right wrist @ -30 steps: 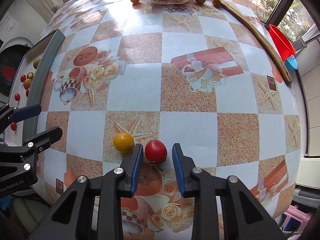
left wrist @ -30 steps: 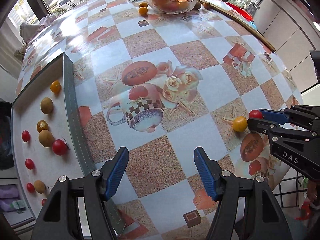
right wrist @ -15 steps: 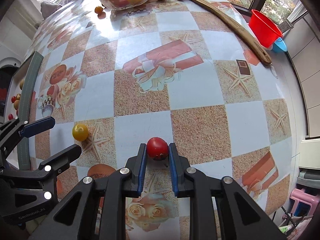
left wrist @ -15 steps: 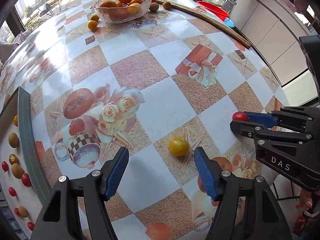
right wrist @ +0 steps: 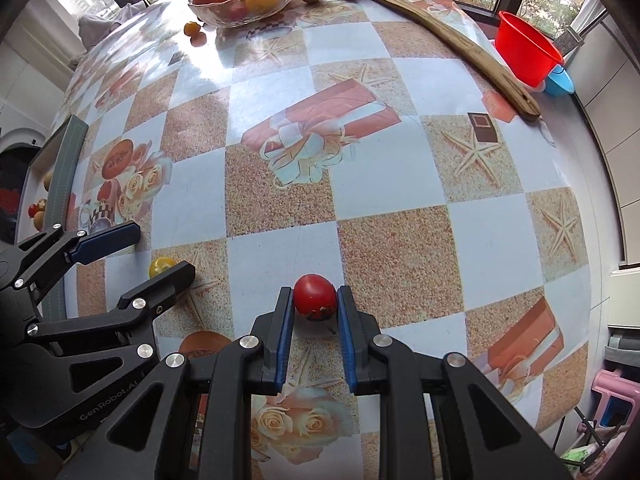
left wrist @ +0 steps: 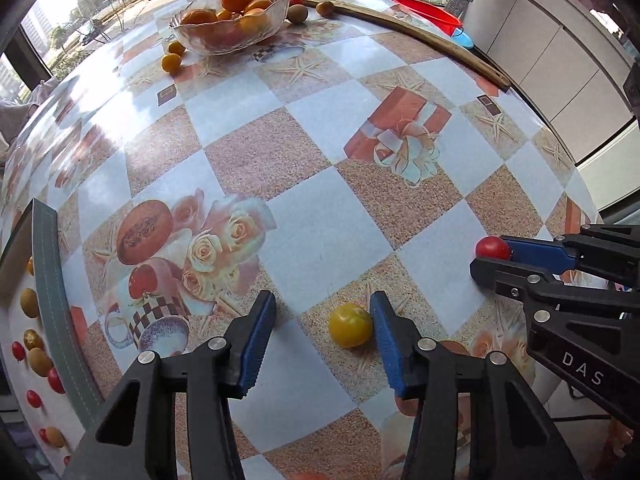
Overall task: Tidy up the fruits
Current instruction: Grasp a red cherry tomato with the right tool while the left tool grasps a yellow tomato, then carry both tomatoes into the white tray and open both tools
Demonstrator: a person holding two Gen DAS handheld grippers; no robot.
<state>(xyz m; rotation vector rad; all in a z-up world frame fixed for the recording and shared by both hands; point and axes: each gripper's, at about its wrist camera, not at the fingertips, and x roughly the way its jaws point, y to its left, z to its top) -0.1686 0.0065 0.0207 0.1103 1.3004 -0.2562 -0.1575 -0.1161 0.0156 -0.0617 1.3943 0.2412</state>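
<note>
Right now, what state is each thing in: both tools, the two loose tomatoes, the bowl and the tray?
Right tool: shut on the red tomato, which rests on the table.
Left tool: closing; pads not both on the fruit.
Yellow tomato: on the table, against the right-hand pad, clear of the other.
Glass bowl: upright, holding oranges.
Tray: at the table's left edge, holding small fruits.

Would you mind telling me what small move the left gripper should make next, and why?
Probably finish closing the left gripper on the yellow tomato. Its jaws are closing, with the tomato between them against the right-hand pad, while a gap remains at the other pad. The right gripper already pinches the red tomato, so both could then go to the tray.
</note>
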